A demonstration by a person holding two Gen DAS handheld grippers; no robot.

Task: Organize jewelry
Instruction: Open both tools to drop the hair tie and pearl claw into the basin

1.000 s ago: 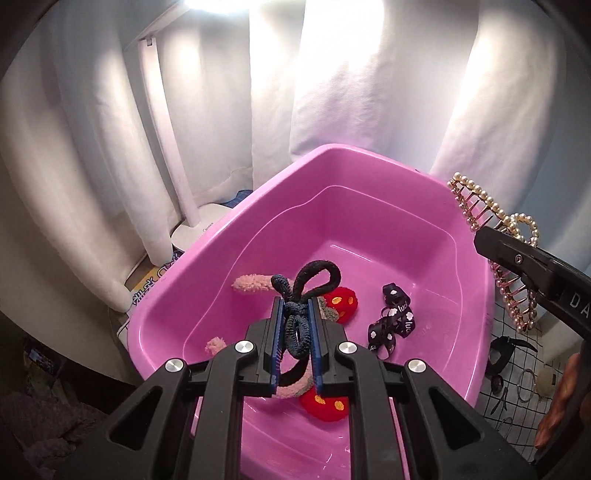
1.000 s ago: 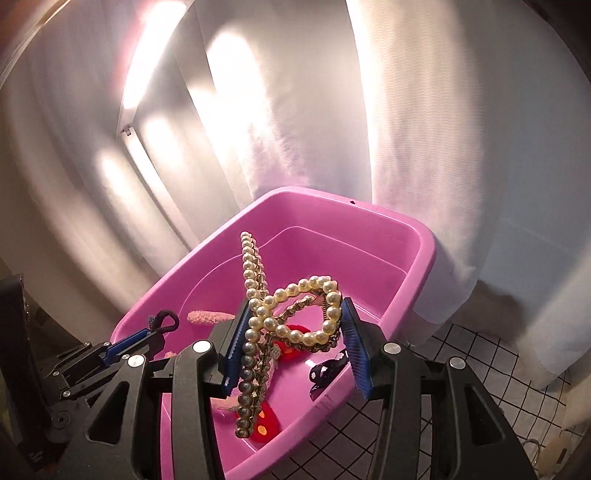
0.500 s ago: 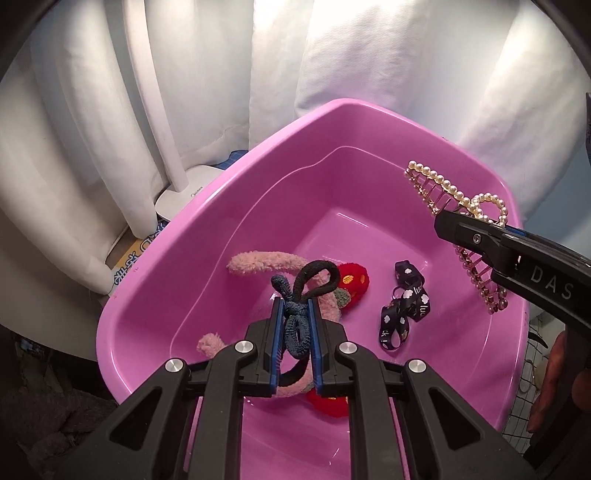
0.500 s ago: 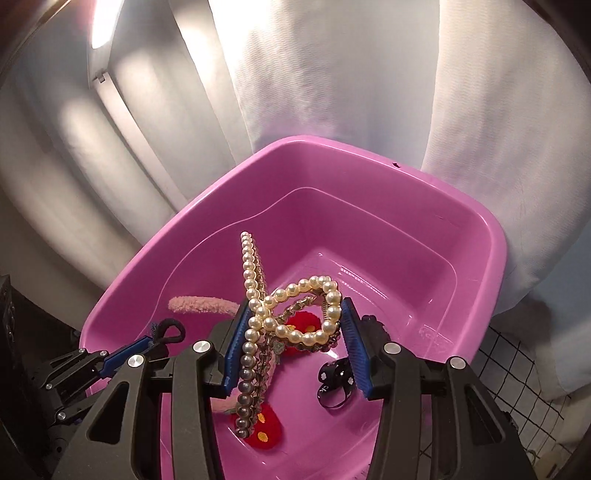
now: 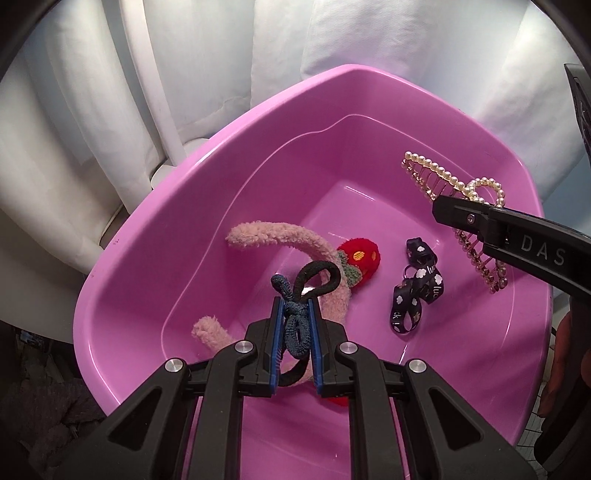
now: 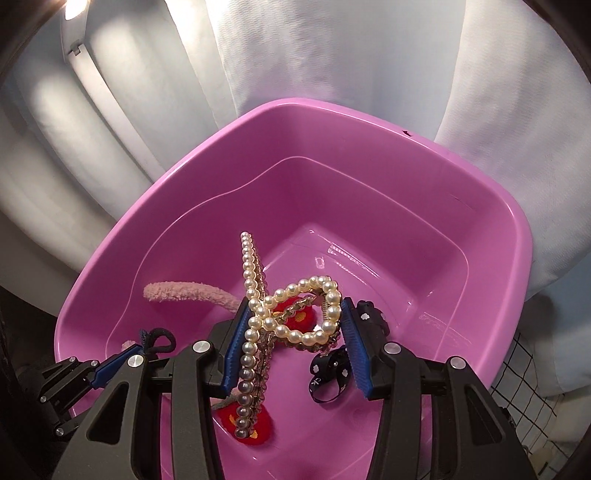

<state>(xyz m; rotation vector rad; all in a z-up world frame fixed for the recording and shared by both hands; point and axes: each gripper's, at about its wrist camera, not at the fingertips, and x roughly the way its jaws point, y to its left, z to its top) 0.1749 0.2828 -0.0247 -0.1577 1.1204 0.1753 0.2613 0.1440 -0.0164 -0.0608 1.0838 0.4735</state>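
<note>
White curtain point(image 6: 332, 55) hangs in heavy folds behind the tub point(image 6: 369, 122), filling most of both views. Left of tub: white lamp pole point(image 5: 155, 92) runs up from a round white base point(image 5: 170, 173) sitting just beside the tub's rim. Bright light at top left of the curtain in the right wrist view, lamp head point(image 6: 74, 22) glaring there. Right of tub, low: white surface with black grid lines point(image 6: 532, 373). Left of tub, low: dark, details unclear.
</note>
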